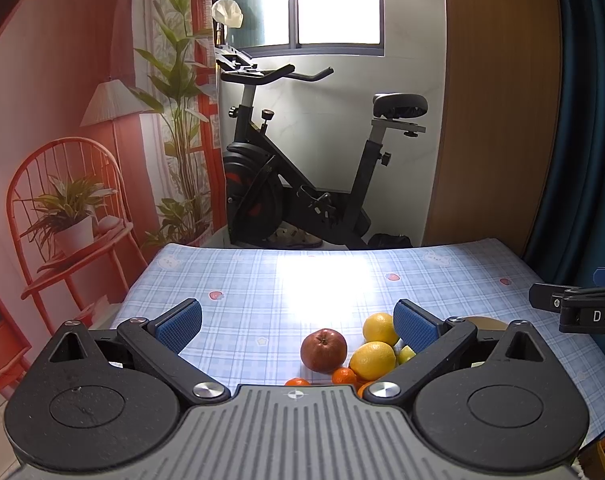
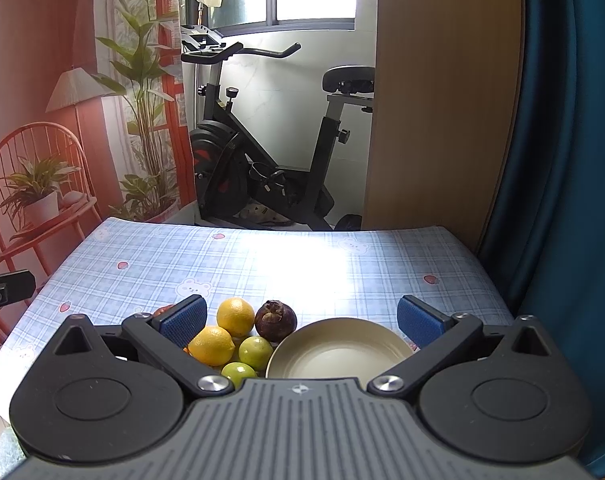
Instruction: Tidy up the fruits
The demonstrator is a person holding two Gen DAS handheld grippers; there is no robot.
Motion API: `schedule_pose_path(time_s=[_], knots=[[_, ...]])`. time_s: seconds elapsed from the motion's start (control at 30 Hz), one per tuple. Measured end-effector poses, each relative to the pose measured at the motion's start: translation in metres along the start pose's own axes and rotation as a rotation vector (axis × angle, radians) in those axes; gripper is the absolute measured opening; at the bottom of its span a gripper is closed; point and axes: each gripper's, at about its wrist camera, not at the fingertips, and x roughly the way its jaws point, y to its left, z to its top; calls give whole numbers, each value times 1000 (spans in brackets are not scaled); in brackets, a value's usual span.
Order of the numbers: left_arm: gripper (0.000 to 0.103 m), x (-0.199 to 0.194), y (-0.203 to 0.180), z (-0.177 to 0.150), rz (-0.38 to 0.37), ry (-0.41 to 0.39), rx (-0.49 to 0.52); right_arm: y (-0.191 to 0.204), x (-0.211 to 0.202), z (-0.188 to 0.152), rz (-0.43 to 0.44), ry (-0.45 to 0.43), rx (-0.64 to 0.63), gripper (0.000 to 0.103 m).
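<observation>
Both tongs, left tongs [image 1: 298, 320] and right tongs [image 2: 301, 316], are hanging spread and empty; fruit pile [image 2: 230, 340] is crowding the plate [image 2: 338, 354] on the table [image 2: 142, 256].

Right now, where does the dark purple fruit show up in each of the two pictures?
Left wrist view: not visible; likely hidden behind the right blue finger.
Right wrist view: the dark purple fruit sits centre, touching the plate rim's far left.
Shared landmark: the farther yellow citrus.

A black exercise bike [image 1: 298, 168] stands past the checked tablecloth [image 2: 142, 260], beside a wooden panel [image 1: 498, 100] and blue curtain [image 2: 562, 140].
</observation>
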Motion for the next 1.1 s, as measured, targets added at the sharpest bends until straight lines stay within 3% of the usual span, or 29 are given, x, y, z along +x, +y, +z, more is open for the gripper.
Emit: schedule_pose_path(time_s=[1.1], knots=[[103, 1, 1, -2, -10, -1, -2, -2, -4, -4, 53, -14, -19, 103]])
